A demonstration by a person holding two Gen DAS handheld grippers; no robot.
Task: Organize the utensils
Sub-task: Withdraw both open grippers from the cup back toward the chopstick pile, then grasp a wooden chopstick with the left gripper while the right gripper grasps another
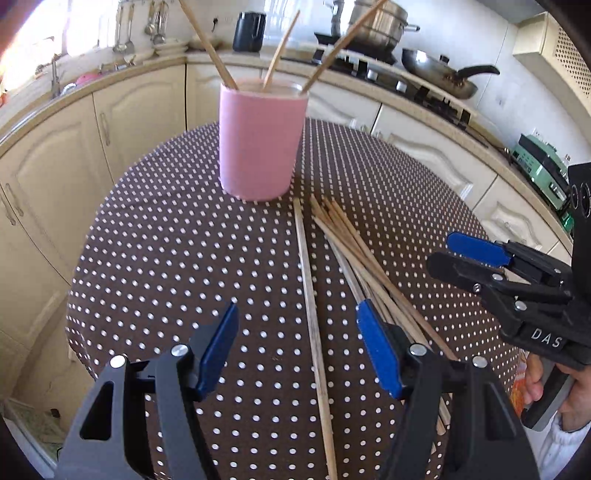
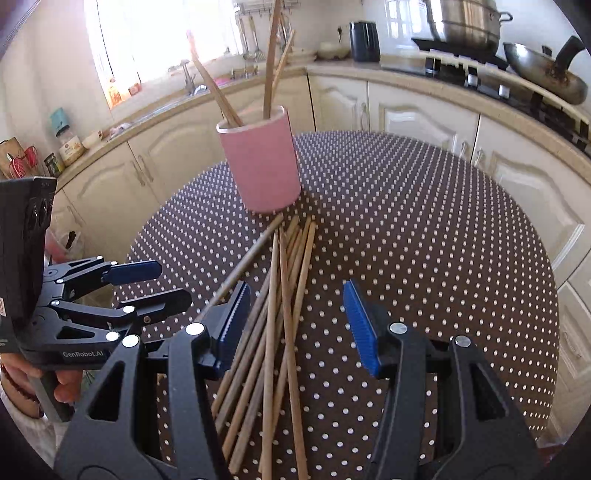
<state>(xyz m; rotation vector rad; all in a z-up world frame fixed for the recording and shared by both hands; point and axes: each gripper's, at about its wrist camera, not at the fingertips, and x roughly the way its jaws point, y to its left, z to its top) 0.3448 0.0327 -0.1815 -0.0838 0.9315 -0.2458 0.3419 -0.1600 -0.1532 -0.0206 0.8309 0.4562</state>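
A pink cup stands on the dotted tablecloth with three wooden chopsticks leaning in it; it also shows in the right wrist view. A pile of loose chopsticks lies in front of the cup, also in the right wrist view. One single chopstick lies apart, left of the pile. My left gripper is open and empty, above the single chopstick. My right gripper is open and empty, above the pile. The right gripper shows at the right in the left wrist view.
The round table's edge curves close on the left and right. Cream cabinets and a counter ring the table. A stove with a pan and a pot is at the back right; a sink is at the back left.
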